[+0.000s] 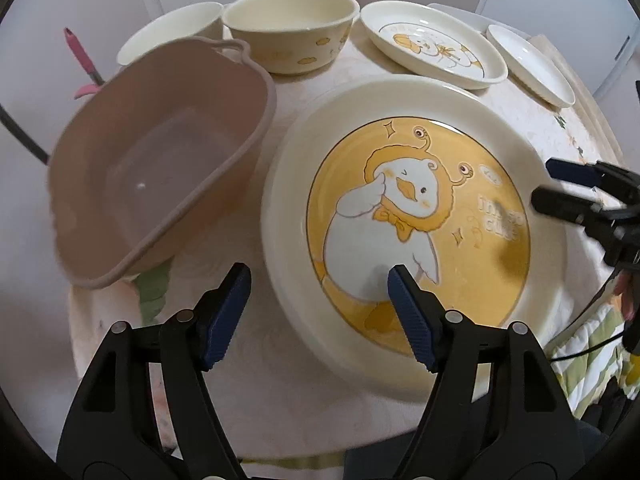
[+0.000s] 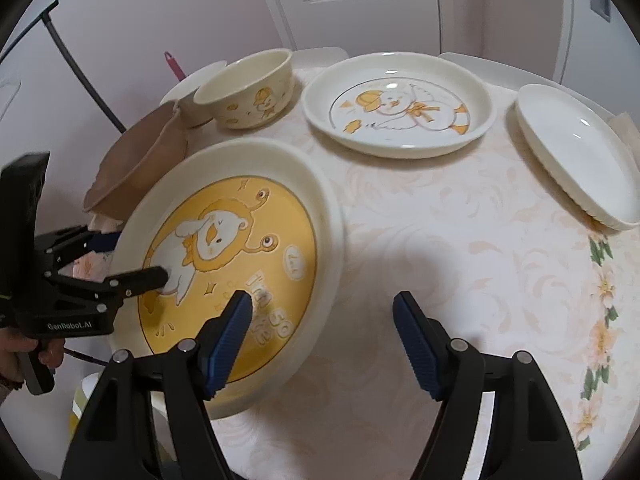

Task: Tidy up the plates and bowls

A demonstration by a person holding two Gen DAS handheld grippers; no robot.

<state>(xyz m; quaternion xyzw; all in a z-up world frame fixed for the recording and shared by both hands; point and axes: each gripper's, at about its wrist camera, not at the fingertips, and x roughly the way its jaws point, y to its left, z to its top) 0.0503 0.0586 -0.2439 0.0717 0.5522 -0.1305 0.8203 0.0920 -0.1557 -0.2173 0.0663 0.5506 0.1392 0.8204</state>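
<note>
A large cream plate with a yellow duck picture lies on the table; it also shows in the right wrist view. My left gripper is open, its jaws astride the plate's near left rim; it also shows in the right wrist view. My right gripper is open astride the plate's right rim; it shows at the right of the left wrist view. A duck bowl, a plain bowl, a smaller duck plate and a white plate stand at the back.
A pinkish-brown plastic basin sits tilted at the table's left edge, close to the big plate. The table has a pale floral cloth. A pink-handled tool and white doors are behind the table.
</note>
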